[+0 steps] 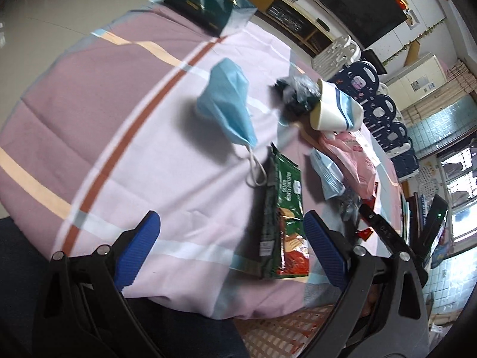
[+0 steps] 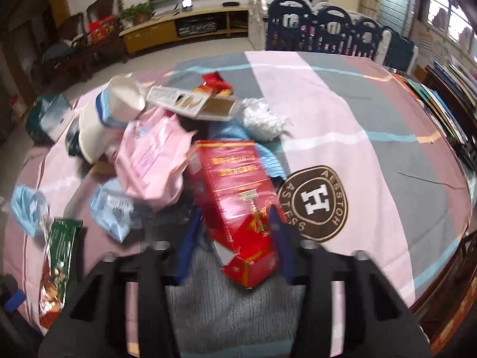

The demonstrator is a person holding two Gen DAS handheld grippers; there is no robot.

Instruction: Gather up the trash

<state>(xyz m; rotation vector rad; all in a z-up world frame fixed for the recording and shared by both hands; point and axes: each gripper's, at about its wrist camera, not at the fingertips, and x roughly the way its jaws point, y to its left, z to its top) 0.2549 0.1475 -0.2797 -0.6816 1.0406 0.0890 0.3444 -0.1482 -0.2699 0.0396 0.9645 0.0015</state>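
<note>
Your right gripper point(image 2: 235, 223) clenches a red carton point(image 2: 235, 205) with gold lettering; your left gripper point(image 1: 232, 238) hangs released near a green wrapper point(image 1: 283, 217).

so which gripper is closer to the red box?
Right. The right gripper has its fingers on either side of the red box. The left gripper is open over the tablecloth beside the green snack bag.

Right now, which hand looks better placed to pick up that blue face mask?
Probably left. The left gripper is open, holding nothing, facing the crumpled blue face mask across bare cloth. The right gripper has its fingers on either side of a red cardboard box; there the mask lies far off.
</note>
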